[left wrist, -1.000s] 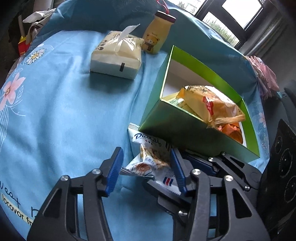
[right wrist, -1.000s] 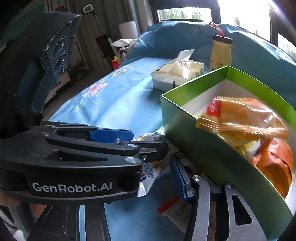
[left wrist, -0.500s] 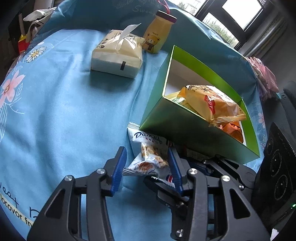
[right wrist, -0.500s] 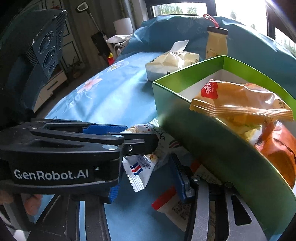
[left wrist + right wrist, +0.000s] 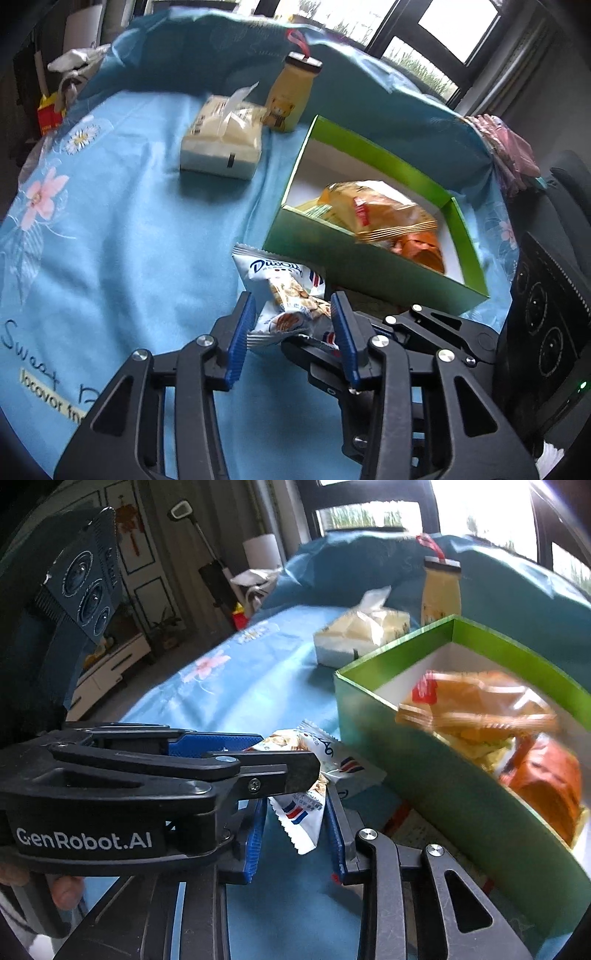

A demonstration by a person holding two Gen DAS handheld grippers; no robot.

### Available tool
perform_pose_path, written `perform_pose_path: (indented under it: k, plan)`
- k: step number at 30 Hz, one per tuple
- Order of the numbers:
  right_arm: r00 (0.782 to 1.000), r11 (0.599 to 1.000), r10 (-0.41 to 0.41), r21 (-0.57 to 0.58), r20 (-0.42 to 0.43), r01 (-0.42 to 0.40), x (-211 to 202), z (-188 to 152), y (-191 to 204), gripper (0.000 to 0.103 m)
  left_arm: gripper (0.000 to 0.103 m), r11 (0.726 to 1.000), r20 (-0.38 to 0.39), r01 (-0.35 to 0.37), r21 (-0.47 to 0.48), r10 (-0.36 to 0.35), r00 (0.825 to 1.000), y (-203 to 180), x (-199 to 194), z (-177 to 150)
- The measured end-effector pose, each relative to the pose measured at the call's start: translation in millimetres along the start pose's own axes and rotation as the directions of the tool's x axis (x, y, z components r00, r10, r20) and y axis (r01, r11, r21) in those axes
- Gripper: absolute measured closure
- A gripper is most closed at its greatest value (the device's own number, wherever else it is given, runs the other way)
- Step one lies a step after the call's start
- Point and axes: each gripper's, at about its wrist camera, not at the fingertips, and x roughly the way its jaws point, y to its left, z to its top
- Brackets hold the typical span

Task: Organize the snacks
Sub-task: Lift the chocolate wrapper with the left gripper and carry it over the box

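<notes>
Snack packet pinched by left gripper, lifted toward green box w/ other snacks; right gripper narrow, grip unclear.

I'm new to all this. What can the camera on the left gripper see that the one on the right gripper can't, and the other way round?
Only the left wrist view shows the bear picture on the yellow bottle and a pink bundle at the cloth's far edge. Only the right wrist view shows the red-and-white packet lying beside the box, a white cabinet, and the left gripper from the side. Both show the green box holding orange bags, the tissue pack, and the white biscuit packet between blue fingers.
</notes>
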Motion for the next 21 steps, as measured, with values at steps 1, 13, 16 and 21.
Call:
perform_pose_path:
  k: [1, 13, 16, 21]
  plan:
    - [1.000, 1.000, 0.003, -0.001, 0.008, -0.003, -4, 1, 2, 0.071, 0.062, 1.000, 0.004, 0.004, 0.002, -0.004, 1.000, -2, -3, 0]
    - [0.987, 0.999, -0.049, 0.015, 0.151, 0.047, -69, 10, -2, 0.071, 0.062, 0.992, 0.062, 0.034, 0.120, -0.042, 0.997, -61, -28, 17]
    - [0.982, 0.997, -0.071, 0.043, 0.173, 0.064, -82, 8, -15, 0.071, 0.062, 0.987, 0.060, 0.045, 0.151, -0.055, 0.997, -78, -23, 25]
    - [0.973, 0.990, -0.125, 0.093, 0.195, 0.108, -98, 6, -43, 0.071, 0.061, 0.977, 0.036, 0.076, 0.198, -0.084, 0.996, -107, -2, 38]
